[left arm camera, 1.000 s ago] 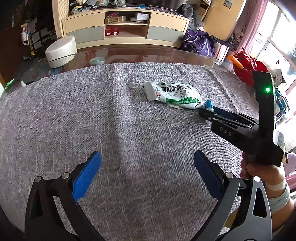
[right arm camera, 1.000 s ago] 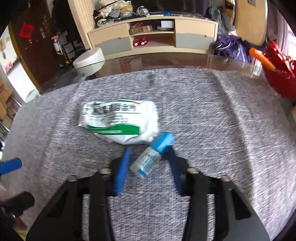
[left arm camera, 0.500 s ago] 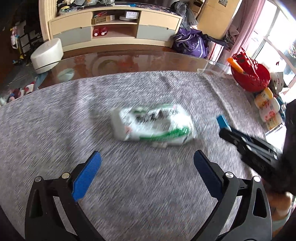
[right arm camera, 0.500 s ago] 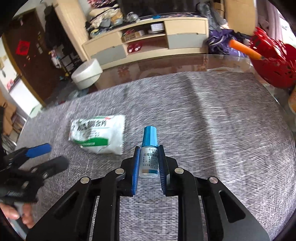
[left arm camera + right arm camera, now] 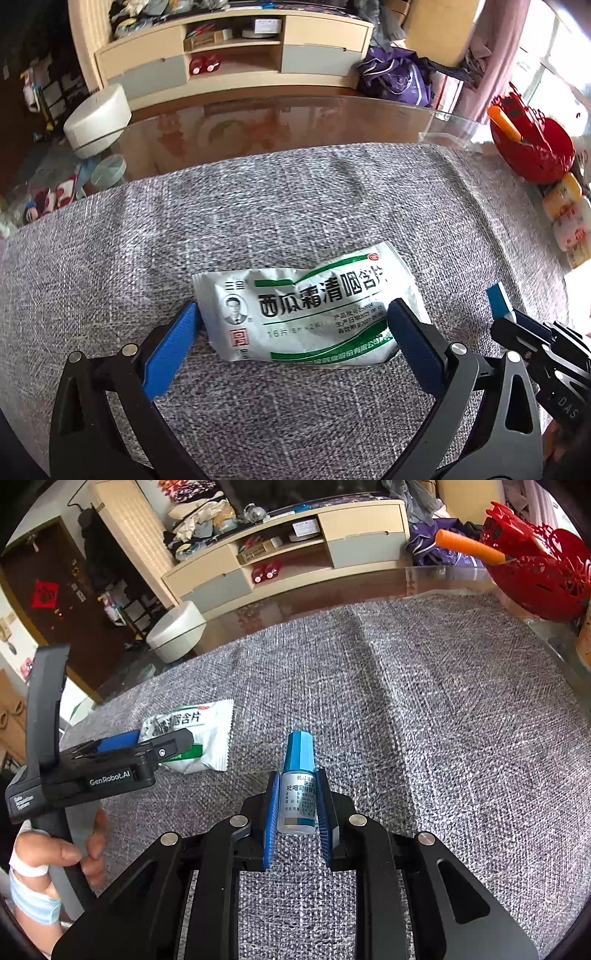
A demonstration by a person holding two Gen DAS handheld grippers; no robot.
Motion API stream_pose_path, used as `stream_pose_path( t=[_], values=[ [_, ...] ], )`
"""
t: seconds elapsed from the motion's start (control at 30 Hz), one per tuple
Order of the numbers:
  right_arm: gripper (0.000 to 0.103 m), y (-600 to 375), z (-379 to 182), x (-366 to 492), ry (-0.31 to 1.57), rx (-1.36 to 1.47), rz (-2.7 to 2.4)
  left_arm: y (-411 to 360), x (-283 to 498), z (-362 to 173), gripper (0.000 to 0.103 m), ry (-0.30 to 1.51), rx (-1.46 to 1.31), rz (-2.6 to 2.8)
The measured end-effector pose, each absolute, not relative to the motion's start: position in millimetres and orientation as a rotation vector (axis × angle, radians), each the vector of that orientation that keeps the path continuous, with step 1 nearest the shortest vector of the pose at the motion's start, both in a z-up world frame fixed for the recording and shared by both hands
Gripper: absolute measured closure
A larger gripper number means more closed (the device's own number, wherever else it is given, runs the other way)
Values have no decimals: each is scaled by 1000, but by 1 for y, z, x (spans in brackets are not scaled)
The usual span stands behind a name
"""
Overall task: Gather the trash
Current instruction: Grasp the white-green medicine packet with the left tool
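Note:
A white and green medicine packet point(image 5: 314, 314) lies on the grey cloth point(image 5: 258, 206). My left gripper point(image 5: 291, 317) is open, its blue pads straddling the packet's two ends just above it. In the right wrist view the same packet point(image 5: 199, 734) shows at the left, partly behind the left gripper point(image 5: 122, 746). My right gripper point(image 5: 295, 794) is shut on a small white bottle with a blue cap point(image 5: 300, 775), held clear of the cloth. The right gripper's tip point(image 5: 498, 301) shows at the right edge of the left wrist view.
A red basket point(image 5: 543, 572) with an orange stick stands at the table's far right edge, with yellow packs point(image 5: 565, 210) beside it. Bare glass table point(image 5: 295, 122) lies beyond the cloth. A white stool point(image 5: 98, 120) and a shelf unit point(image 5: 236, 55) stand behind.
My left gripper has moved right and down until its open fingers straddle the packet. My right gripper closed on the small bottle and lifted it off the cloth.

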State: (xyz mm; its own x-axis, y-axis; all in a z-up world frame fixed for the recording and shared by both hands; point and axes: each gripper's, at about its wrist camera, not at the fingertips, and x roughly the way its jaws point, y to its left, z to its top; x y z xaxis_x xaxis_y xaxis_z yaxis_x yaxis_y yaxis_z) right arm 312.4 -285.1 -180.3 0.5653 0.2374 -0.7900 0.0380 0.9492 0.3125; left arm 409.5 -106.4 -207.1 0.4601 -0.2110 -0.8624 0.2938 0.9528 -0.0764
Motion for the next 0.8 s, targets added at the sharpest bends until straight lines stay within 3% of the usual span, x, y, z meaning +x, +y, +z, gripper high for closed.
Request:
stream_pose_path(
  t=[0.1, 0.27, 0.43, 0.57, 0.8],
  values=[
    [83, -283, -182, 312, 968, 307, 125, -112, 403, -205, 20, 1012, 106, -334],
    [83, -285, -182, 310, 966, 311, 129, -121, 394, -202, 53, 983, 132, -385],
    [83, -284, -182, 308, 963, 296, 127, -125, 392, -201, 66, 974, 122, -416],
    [83, -280, -181, 306, 956, 274, 118, -128, 386, -201, 88, 972, 113, -448],
    [83, -274, -177, 298, 951, 253, 115, -124, 374, -194, 96, 943, 96, -458]
  ],
)
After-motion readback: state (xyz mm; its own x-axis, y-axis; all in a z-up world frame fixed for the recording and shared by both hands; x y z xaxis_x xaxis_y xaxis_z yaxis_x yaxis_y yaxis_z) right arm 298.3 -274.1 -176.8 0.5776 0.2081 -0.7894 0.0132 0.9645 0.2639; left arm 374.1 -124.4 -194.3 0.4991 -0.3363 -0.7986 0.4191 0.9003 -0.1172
